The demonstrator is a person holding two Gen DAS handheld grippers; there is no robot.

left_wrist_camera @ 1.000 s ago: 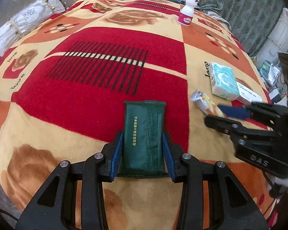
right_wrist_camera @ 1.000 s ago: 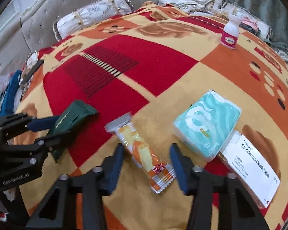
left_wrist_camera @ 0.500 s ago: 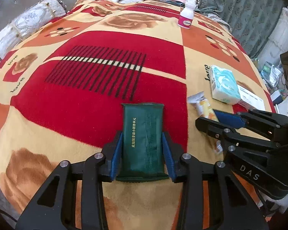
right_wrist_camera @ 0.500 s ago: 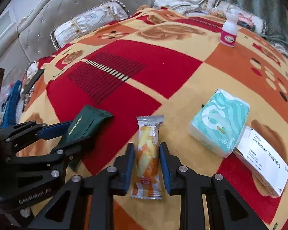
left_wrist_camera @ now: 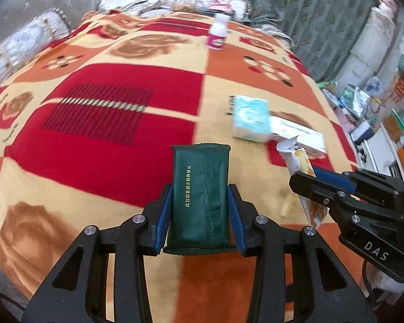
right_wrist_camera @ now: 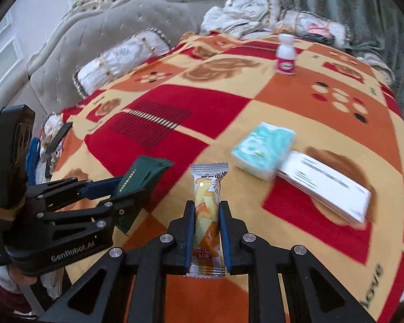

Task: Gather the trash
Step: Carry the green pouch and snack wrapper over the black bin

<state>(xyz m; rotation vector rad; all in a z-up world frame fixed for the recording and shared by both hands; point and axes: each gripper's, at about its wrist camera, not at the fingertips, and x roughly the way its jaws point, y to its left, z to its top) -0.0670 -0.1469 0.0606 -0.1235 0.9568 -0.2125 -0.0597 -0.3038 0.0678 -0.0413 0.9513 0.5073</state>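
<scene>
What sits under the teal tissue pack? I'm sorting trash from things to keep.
The teal tissue pack lies on the blanket, its near end overlapping a white medicine box. That box's covered end is hidden.

The dark green packet (left_wrist_camera: 200,199) is looking like matt, finely textured film with a crimped top edge. The orange snack wrapper (right_wrist_camera: 206,215) is showing as glossy plastic, catching light near its top. The blanket (left_wrist_camera: 115,150) is appearing as soft, fuzzy cloth. The tissue pack (right_wrist_camera: 264,152) is looking like smooth plastic film, the white box (right_wrist_camera: 327,189) like matt card. The small bottle (right_wrist_camera: 286,55) is reading as smooth white plastic.
</scene>
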